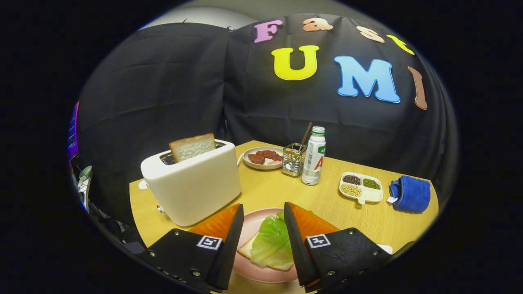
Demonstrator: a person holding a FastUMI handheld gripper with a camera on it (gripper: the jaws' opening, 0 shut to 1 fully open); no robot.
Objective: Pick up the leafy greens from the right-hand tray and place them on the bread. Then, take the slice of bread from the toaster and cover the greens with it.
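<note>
Claw [263,212] spread apart, empty, above pink plate [250,223]; greens already on bread.

Leafy greens [271,241] lie on bread slice [246,250] on the plate, seen between the fingers, not touched. Second slice of bread [192,147] stands in a slot of the white toaster [192,183], just beyond the left finger. Farther back on the wooden surface [269,190]: plate of meat [263,157], wire utensil holder [293,159], bottle [314,156], divided tray of beans [361,187], blue cloth [410,193].
</note>
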